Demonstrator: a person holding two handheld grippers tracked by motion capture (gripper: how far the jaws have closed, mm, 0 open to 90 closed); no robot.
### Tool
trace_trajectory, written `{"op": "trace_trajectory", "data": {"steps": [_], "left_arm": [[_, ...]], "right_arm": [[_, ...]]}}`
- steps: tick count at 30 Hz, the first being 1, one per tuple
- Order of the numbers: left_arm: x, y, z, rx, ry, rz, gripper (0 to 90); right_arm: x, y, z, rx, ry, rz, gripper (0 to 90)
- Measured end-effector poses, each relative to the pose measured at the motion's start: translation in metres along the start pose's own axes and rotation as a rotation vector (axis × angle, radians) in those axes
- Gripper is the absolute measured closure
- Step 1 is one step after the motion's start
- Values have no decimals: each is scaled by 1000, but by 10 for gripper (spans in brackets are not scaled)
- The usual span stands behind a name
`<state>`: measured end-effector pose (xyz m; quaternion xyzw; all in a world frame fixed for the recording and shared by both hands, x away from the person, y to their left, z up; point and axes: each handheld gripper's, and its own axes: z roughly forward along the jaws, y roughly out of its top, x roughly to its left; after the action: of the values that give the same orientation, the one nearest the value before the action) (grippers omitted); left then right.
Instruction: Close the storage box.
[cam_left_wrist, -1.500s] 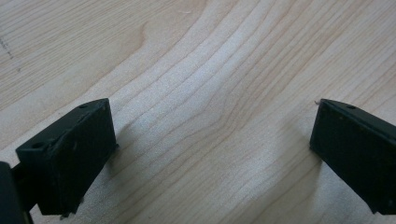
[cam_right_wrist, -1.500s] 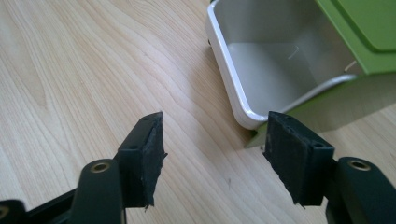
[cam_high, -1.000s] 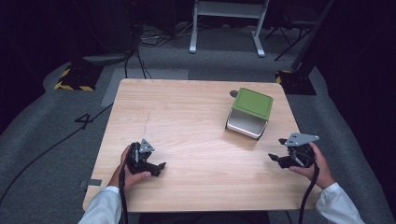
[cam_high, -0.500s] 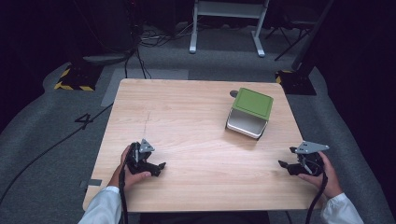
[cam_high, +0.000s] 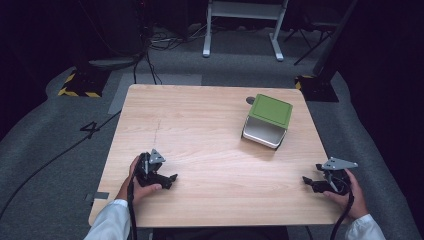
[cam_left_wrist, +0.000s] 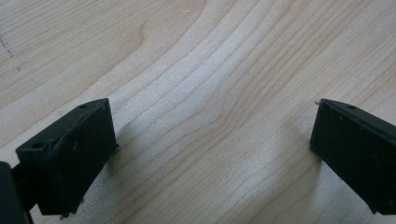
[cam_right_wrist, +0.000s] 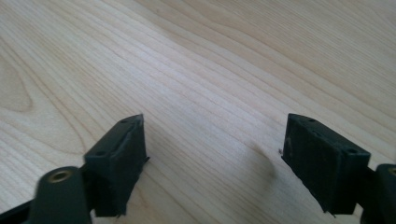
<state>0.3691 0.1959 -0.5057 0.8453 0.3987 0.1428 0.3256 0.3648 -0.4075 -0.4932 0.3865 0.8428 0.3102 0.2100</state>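
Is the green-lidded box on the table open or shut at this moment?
Shut. The green lid lies flat over the box, covering its whole top with no visible gap; both grippers are far from it.

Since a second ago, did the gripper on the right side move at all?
Yes. The right gripper has slid back toward the person and outward, away from the green-lidded box, and now sits at the table's near right corner.
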Motion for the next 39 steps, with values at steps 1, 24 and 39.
{"op": "trace_trajectory", "data": {"steps": [1, 24, 39], "left_arm": [[0, 0, 0, 0, 1, 0, 4], [0, 0, 0, -2, 5, 10, 4], [1, 0, 0, 0, 1, 13, 4]], "right_arm": [[-1, -2, -1, -6, 6, 19, 209], [-8, -22, -4, -63, -16, 162, 157], [-8, -22, -4, -62, -27, 173, 157]]}}
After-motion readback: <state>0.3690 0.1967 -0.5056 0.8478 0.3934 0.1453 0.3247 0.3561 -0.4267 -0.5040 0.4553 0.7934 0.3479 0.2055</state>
